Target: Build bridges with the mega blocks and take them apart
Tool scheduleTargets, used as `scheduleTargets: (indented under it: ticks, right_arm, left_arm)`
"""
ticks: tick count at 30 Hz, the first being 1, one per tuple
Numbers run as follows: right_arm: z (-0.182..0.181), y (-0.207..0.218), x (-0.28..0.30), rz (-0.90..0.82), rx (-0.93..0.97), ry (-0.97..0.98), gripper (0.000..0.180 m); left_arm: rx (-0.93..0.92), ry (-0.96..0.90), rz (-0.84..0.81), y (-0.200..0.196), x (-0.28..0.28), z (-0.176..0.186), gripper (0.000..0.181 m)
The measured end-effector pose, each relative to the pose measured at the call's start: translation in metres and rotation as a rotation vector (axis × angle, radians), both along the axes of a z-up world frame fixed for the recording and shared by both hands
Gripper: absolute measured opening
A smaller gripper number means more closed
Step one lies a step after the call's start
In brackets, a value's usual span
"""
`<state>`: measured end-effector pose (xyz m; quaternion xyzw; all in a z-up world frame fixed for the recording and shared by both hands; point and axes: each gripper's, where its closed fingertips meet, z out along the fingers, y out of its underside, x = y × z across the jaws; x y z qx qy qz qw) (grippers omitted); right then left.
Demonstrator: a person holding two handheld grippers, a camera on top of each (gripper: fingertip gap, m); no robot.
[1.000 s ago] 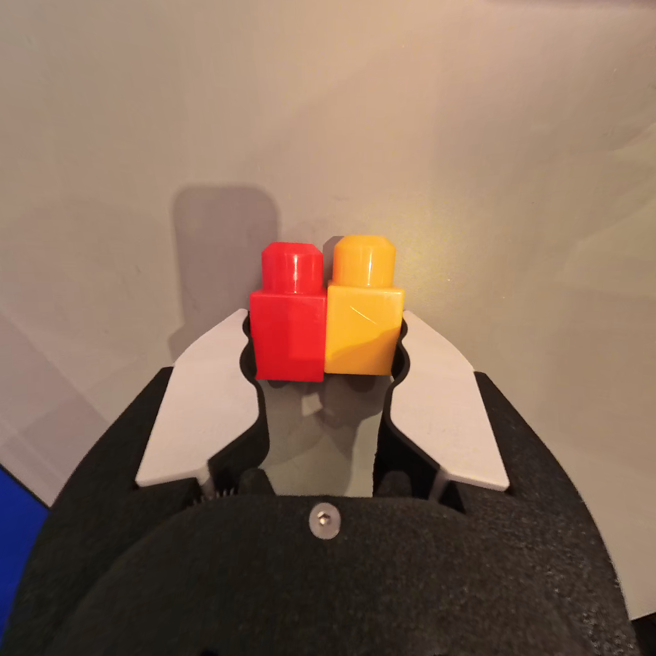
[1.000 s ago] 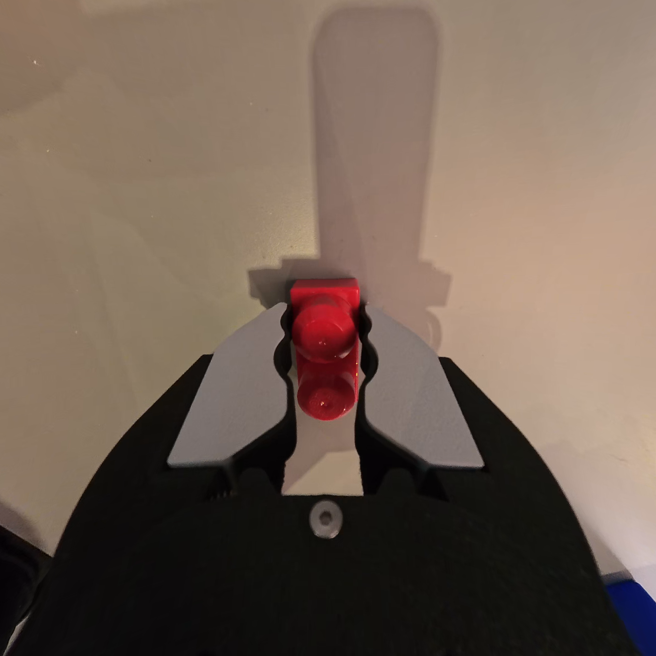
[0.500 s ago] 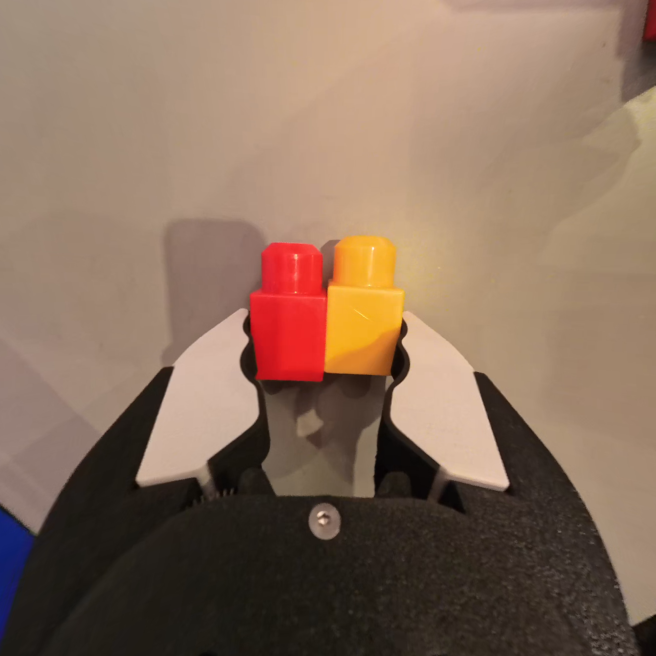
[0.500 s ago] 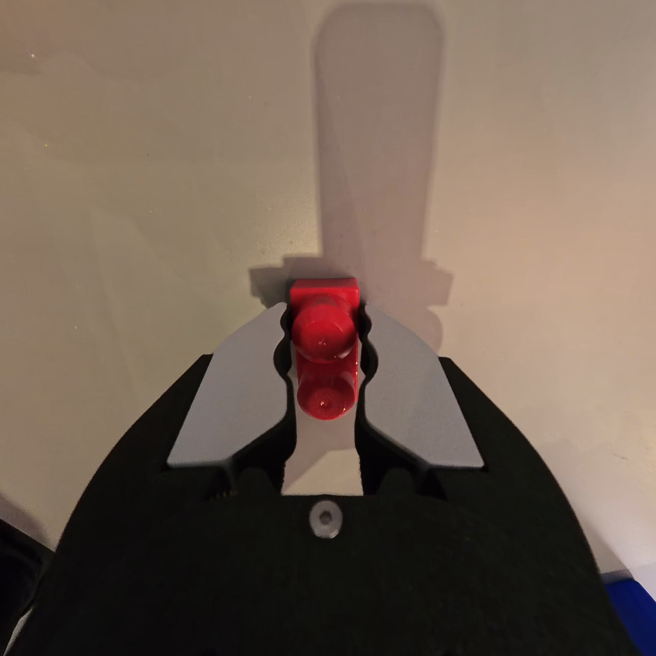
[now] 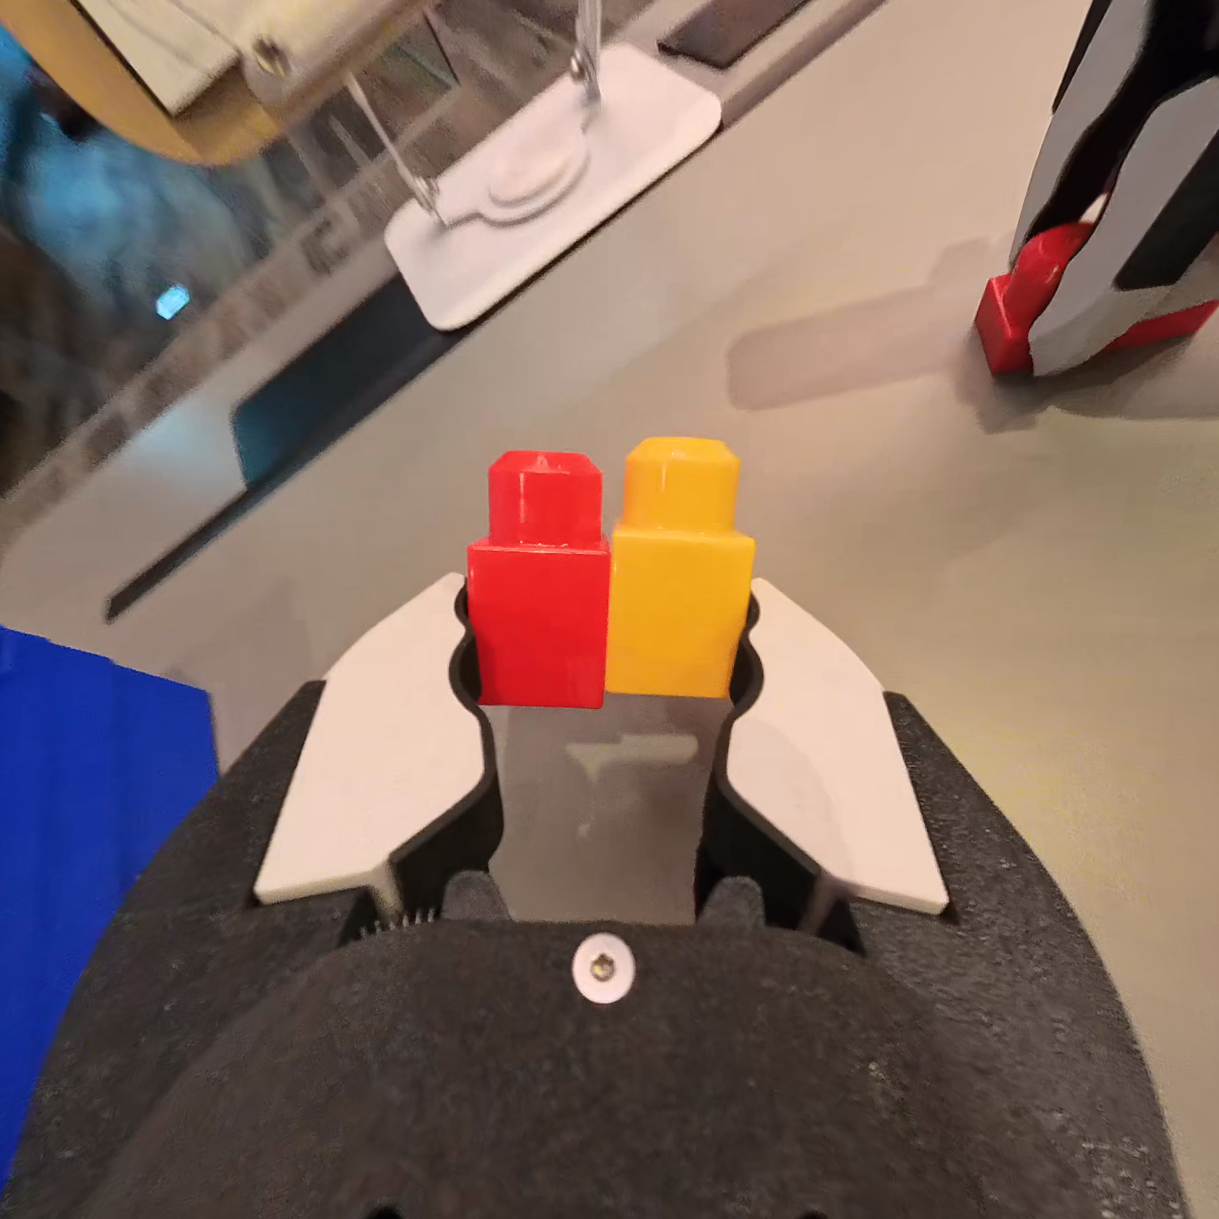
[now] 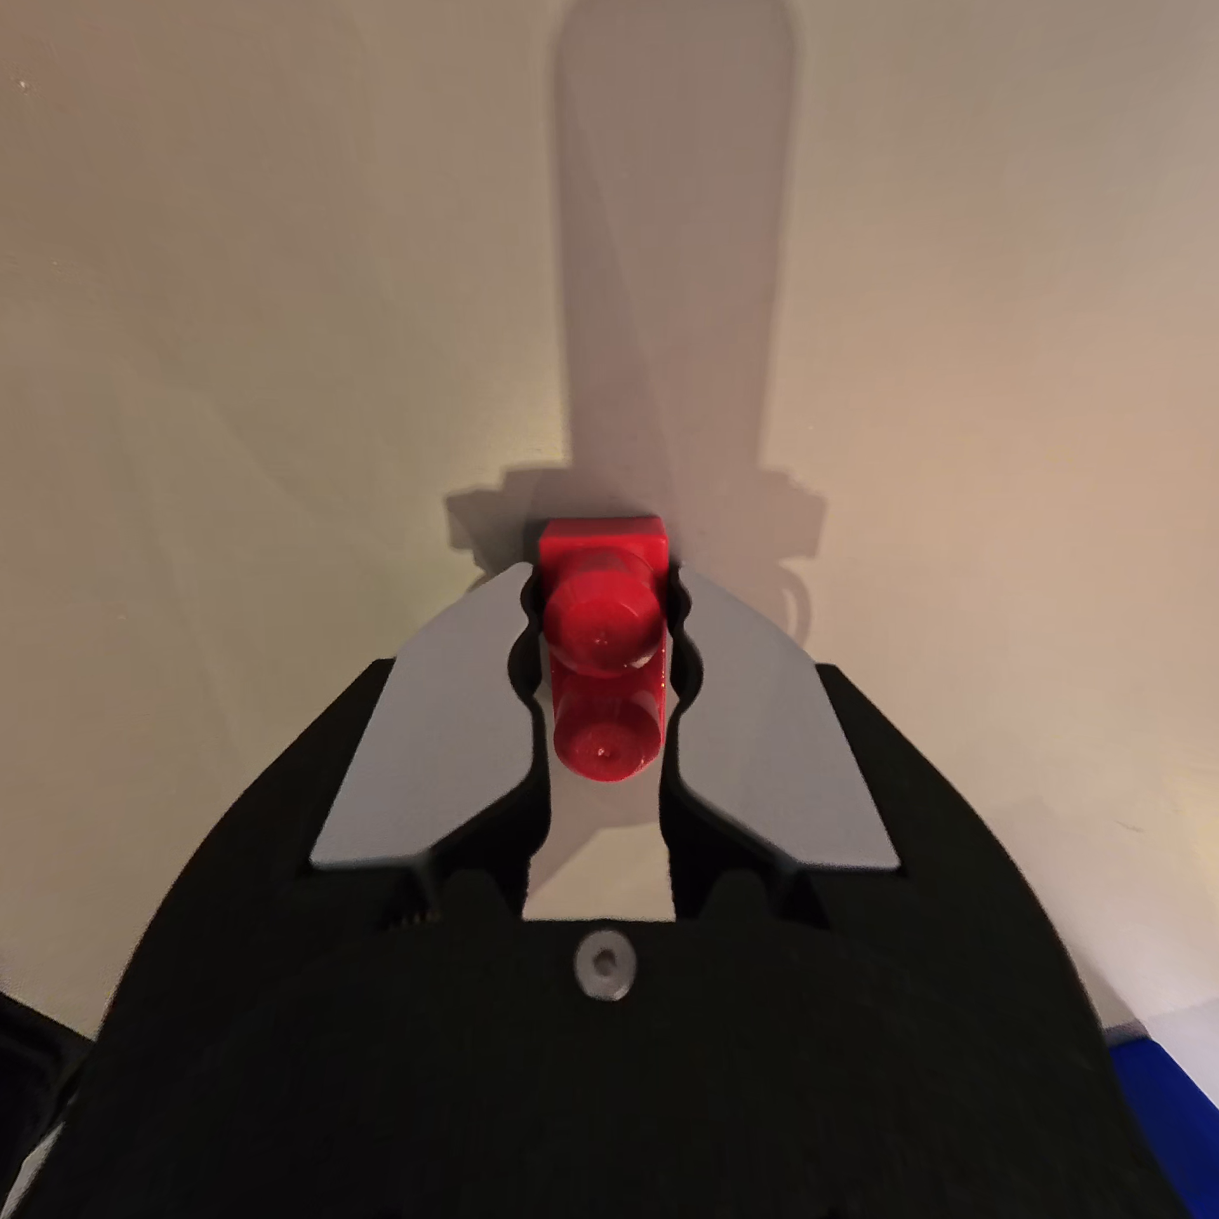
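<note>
Between the white fingers of the left gripper [image 5: 607, 633], a red single-stud block [image 5: 539, 613] and a yellow single-stud block [image 5: 679, 593] sit side by side, touching, studs pointing away from the camera, both clamped together above the beige table [image 5: 923, 593]. Far to the right in that view, the right gripper [image 6: 603, 633] grasps a red two-stud block [image 6: 603, 659] that rests on the table, its fingers closed on the block's long sides. A white flat stand [image 5: 547, 171] lies at the table's far edge, and a blue object [image 5: 86, 824] shows at the left.
</note>
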<state>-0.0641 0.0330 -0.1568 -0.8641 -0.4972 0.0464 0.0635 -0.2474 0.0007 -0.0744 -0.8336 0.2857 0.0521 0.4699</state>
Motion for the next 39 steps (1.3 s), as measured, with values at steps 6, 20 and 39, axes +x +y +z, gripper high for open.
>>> scheduleTargets:
  ticks: [6, 20, 39]
  right_arm:
    - [0.0, 0.0, 0.0, -0.021, 0.013, -0.013, 0.039]
    - [0.073, 0.002, -0.033, -0.011, 0.101, 0.373, 0.059]
    - [0.137, -0.028, -0.1, 0.056, -0.06, 0.913, 0.05]
  left_arm:
    - [0.084, 0.0, -0.007, -0.004, 0.018, 0.014, 0.075]
    - [0.131, 0.041, -0.065, -0.009, 0.026, 0.033, 0.075]
    - [-0.193, 0.09, -0.204, -0.026, 0.035, -0.02, 0.075]
